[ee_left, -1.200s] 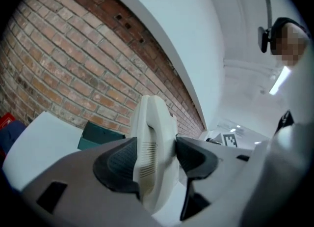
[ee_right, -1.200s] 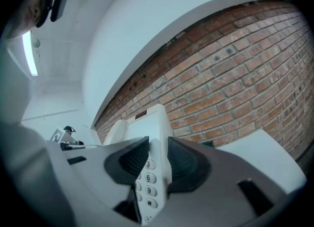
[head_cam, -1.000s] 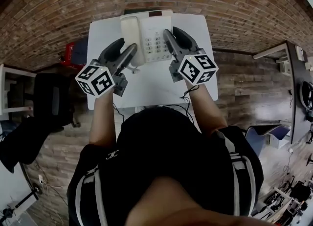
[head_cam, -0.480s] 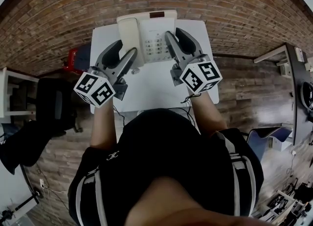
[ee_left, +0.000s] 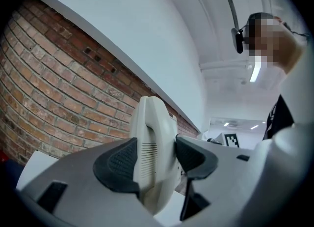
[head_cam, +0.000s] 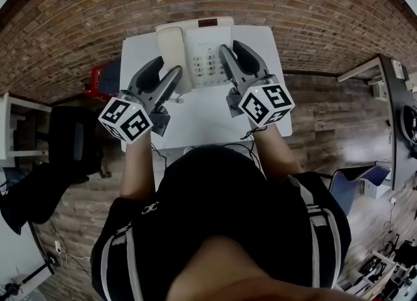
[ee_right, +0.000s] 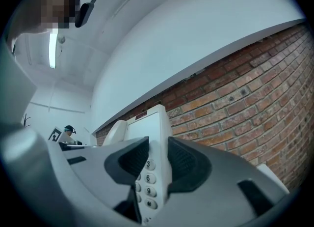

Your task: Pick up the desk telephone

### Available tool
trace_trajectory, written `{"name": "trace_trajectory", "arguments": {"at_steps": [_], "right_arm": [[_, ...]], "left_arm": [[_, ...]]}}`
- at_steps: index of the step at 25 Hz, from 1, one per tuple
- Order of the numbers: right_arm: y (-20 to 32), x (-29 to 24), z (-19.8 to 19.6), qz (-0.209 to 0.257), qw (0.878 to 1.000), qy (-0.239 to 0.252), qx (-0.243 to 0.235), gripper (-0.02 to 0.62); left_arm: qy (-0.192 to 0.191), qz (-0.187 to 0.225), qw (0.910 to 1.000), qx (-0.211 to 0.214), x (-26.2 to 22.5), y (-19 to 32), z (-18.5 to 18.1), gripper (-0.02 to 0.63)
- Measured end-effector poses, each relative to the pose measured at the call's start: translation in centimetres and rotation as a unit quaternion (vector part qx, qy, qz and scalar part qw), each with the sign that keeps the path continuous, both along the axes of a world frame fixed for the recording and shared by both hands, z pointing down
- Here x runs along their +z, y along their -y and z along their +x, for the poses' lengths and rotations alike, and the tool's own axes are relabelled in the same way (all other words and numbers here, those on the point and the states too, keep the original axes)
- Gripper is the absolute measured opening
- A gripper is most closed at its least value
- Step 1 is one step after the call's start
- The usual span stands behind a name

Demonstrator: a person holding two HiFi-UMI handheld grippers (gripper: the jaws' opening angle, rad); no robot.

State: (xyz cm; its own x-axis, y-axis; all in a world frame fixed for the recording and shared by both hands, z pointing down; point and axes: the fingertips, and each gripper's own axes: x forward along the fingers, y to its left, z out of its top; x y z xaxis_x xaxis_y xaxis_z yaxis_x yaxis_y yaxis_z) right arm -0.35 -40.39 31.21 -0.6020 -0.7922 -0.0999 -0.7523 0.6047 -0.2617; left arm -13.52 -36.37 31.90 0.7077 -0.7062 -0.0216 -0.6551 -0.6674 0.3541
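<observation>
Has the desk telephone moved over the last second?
Yes. Held between the left claw and right claw, the desk telephone now reaches further past the white table's far edge and looks slightly larger, so it has risen toward the head camera.

White table [head_cam: 195, 117] set against a red brick wall [head_cam: 273, 0], with wood-plank floor [head_cam: 326, 124] to either side and dark cables [head_cam: 242, 138] trailing over the table's near edge. Left of the table stand a red object [head_cam: 96, 75], too small to identify, and a black chair [head_cam: 70, 138]; a second desk [head_cam: 391, 114] occupies the right margin. In the gripper views the brick wall is capped by a white upper wall [ee_left: 147, 39], a lit ceiling lamp [ee_right: 52, 49] runs overhead, and a distant person in a dark cap [ee_right: 69, 130] appears at far left.
</observation>
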Motion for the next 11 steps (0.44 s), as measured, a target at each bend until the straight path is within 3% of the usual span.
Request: {"name": "trace_trajectory", "arguments": {"at_steps": [11], "right_arm": [[-0.16,0.54,0.35,-0.012,1.000,0.001,0.004,0.103]], "left_arm": [[0.005,-0.010,0.9999,0.005,0.41,-0.05,0.33,0.247]]}}
